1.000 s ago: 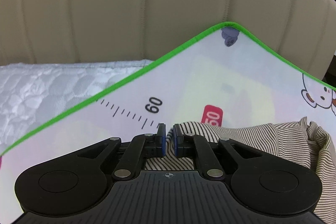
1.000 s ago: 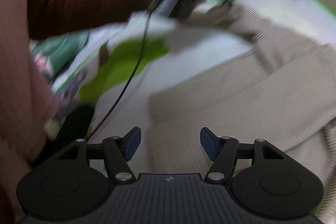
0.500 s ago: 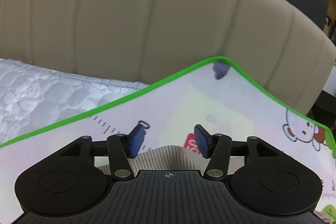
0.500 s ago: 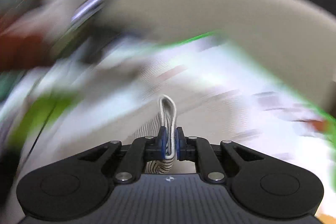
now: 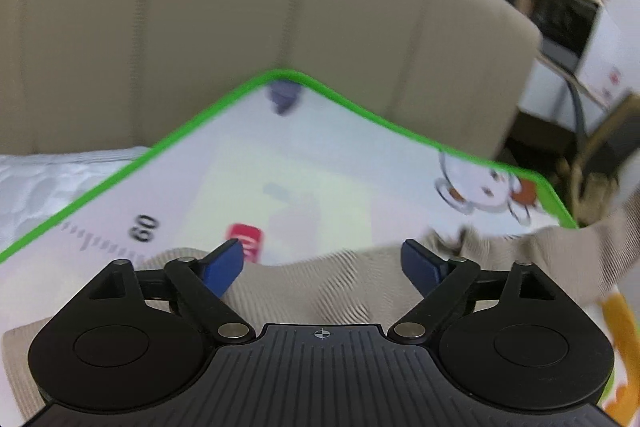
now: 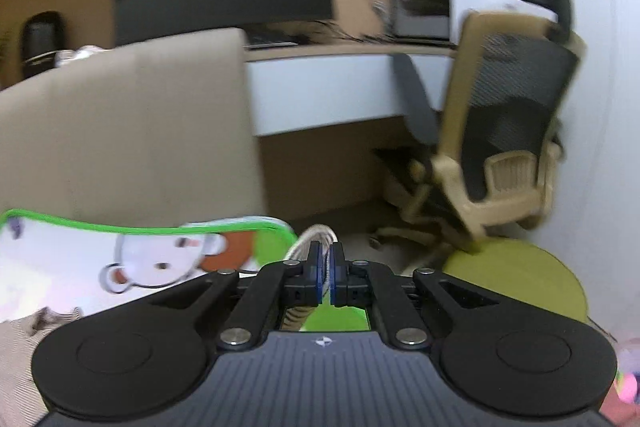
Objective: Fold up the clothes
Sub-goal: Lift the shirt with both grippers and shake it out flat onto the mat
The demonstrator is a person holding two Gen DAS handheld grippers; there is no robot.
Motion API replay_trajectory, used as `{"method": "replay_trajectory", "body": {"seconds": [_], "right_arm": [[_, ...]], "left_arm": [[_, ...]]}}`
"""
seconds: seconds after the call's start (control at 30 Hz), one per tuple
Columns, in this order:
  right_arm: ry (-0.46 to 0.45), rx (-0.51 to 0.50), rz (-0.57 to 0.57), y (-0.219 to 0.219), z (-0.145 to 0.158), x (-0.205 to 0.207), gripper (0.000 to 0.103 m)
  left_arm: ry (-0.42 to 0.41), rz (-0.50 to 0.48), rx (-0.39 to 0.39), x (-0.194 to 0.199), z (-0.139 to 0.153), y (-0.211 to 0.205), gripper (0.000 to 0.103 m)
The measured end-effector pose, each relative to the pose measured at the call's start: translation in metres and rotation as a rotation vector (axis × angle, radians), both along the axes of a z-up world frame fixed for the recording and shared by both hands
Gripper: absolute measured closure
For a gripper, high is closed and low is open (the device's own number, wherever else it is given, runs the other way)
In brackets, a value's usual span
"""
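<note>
— So, what is the left gripper (image 5: 322, 263) doing?
— Its jaws are opening, nothing pinched; the beige finely striped garment (image 5: 320, 291) is lying beneath them on the green-edged cartoon play mat (image 5: 256, 163).
— And the right gripper (image 6: 327, 273)?
— It is pinching a fold of striped cloth (image 6: 316, 235), facing a beige mesh office chair (image 6: 508, 139).

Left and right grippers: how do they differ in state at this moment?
The left gripper has its fingers spread and opening, holding nothing, with the striped garment lying below them; the right gripper is shut on a fold of that garment. The left faces the mat; the right faces an office chair. Both have blue pads.
</note>
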State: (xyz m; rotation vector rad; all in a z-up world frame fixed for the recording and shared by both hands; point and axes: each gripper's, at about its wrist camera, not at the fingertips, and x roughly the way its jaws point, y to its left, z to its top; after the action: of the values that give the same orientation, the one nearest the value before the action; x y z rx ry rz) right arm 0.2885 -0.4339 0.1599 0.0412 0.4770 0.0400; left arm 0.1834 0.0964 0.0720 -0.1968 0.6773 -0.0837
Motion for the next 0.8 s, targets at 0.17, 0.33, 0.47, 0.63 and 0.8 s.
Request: {"method": "replay_trajectory", "body": {"seconds": [0.17, 0.33, 0.47, 0.63, 0.8], "right_arm": [[-0.015, -0.012, -0.074, -0.027, -0.002, 0.002, 0.103], [0.058, 0.032, -0.044, -0.032, -0.020, -0.010, 0.103], [0.196, 0.175, -0.072, -0.042, -0.048, -0.019, 0.095], [0.318, 0.313, -0.173, -0.066, -0.092, -0.029, 0.074], [0.314, 0.300, -0.248, -0.077, -0.120, -0.029, 0.054]], "left_arm": [[0.091, -0.095, 0.035, 0.008, -0.018, -0.016, 0.008], [0.159, -0.049, 0.179, 0.020, -0.050, -0.007, 0.011], [0.187, 0.189, 0.314, 0.042, -0.068, 0.030, 0.018], [0.207, 0.342, 0.228, 0.033, -0.065, 0.075, 0.019], [0.168, 0.323, 0.111, 0.003, -0.049, 0.081, 0.011]]}}
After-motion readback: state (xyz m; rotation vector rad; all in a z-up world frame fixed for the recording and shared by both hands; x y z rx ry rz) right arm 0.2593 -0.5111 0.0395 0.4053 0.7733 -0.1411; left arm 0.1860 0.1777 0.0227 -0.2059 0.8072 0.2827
